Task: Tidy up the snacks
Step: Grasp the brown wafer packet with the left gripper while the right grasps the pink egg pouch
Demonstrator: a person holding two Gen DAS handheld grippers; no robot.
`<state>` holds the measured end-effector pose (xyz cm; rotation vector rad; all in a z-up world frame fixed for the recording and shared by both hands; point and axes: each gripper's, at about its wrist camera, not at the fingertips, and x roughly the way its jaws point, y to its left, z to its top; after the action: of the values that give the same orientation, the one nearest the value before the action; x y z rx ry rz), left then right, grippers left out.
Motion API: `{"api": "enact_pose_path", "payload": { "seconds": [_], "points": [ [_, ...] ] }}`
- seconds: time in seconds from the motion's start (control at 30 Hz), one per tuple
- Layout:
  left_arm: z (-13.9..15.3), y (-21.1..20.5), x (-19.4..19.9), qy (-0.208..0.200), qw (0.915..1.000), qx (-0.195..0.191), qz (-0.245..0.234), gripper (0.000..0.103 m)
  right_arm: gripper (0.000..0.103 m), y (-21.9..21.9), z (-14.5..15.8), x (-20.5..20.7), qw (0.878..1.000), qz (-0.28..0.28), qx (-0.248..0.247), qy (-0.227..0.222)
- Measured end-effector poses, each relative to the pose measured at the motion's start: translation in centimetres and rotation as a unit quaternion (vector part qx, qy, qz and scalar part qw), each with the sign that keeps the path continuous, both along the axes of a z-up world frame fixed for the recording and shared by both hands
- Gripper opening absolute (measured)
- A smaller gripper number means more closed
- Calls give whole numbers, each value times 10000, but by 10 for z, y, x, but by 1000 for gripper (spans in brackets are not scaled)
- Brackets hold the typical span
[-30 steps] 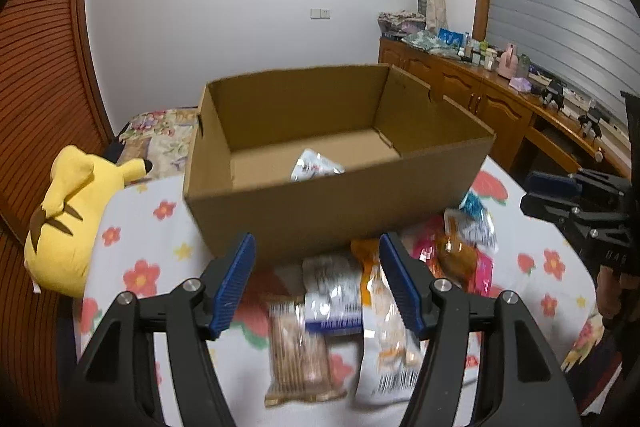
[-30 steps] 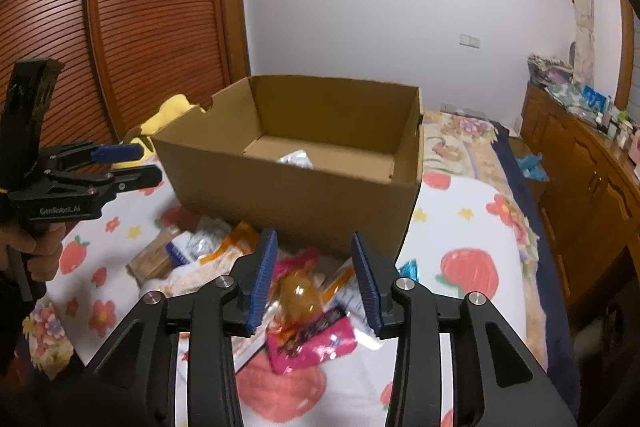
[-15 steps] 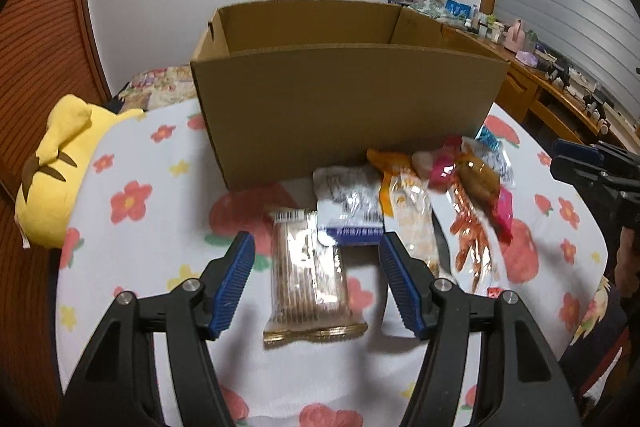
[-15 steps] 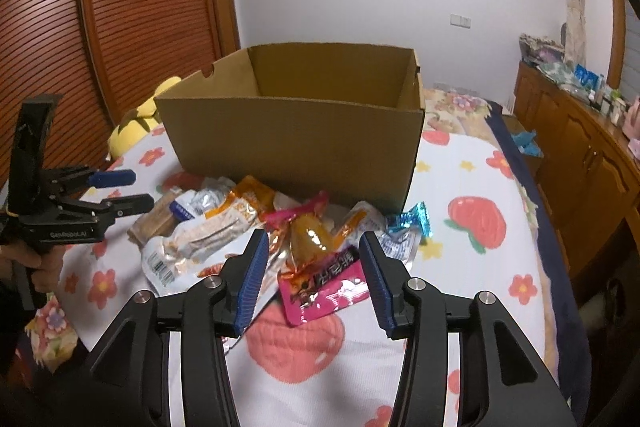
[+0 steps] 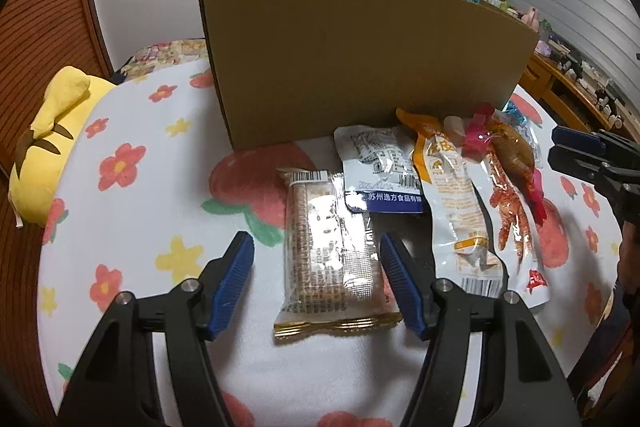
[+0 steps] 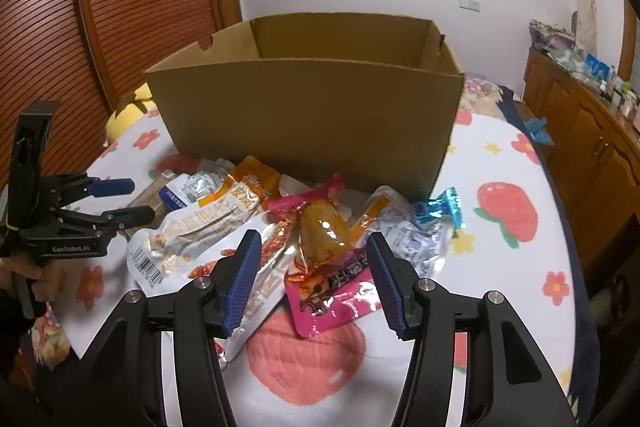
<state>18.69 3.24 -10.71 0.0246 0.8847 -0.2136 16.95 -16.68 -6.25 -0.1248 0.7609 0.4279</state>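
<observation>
An open cardboard box [image 5: 360, 59] stands on the flowered tablecloth; it also shows in the right wrist view [image 6: 304, 115]. Several snack packets lie in front of it. My left gripper [image 5: 316, 279] is open and empty, its fingers on either side of a clear cracker packet [image 5: 328, 255]. My right gripper [image 6: 314, 275] is open and empty, low over a pink packet with an orange-brown snack [image 6: 324, 239]. A white and blue pouch [image 5: 380, 167] and an orange and white packet [image 5: 452, 195] lie between them.
A yellow plush toy [image 5: 44, 139] lies at the table's left edge. A blue foil candy [image 6: 444, 207] and a clear wrapper [image 6: 412, 239] lie right of the pile. Wooden cabinets [image 6: 592, 147] stand to the right. A slatted wooden door [image 6: 132, 11] is behind left.
Both grippers have dropped down and come closer to the snacks. The box's inside is now hidden from the left wrist view. The right gripper's fingers have opened wider.
</observation>
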Motion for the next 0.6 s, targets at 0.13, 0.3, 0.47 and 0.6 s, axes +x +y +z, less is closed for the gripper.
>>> {"api": "enact_pose_path", "payload": {
  "seconds": [0.13,0.3,0.47,0.6],
  "points": [
    [-6,-3,1,12,10000,26,-4,67,56,9,-6,8,9999,91,-94,87],
    [-10,-8,-1,-81,9998,176,-14,68,56,18,-14,21,9994,168,-246,202],
    [-10,-7,-1,-87,9999,135,-11,69,58,20,-20,34,9989,155,-298,332],
    [-11,-9,-2,-107,9997,205,5,70,58,23,-23,43,9981,190,-400,422]
  ]
}}
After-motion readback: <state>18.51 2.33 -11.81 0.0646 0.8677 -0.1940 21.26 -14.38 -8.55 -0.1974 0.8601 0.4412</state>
